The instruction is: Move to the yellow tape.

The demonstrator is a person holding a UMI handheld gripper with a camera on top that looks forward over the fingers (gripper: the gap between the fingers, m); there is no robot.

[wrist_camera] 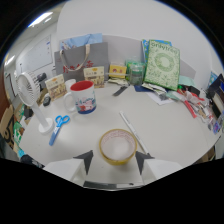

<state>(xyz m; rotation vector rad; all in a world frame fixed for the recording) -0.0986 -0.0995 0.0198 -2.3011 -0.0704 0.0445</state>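
On the white table (165, 120), left to right: a small fan (31, 97), blue scissors (59, 126), a red-rimmed mug (83, 97), and the yellow tape (118, 146) near the gripper (114, 161). The roll lies flat between the wide-spread fingertips, apparently untouched. A good approach likely keeps it centred, advancing slowly without nudging it.

A white table (165, 125) carries everything. On it lie a roll of yellow tape (118, 146), flat on its side, a red-rimmed mug (83, 96), blue-handled scissors (59, 127), a white desk fan (34, 102) and a thin white stick (132, 131). Along its far edge stand a gift bag (82, 57) and a green box (162, 64).
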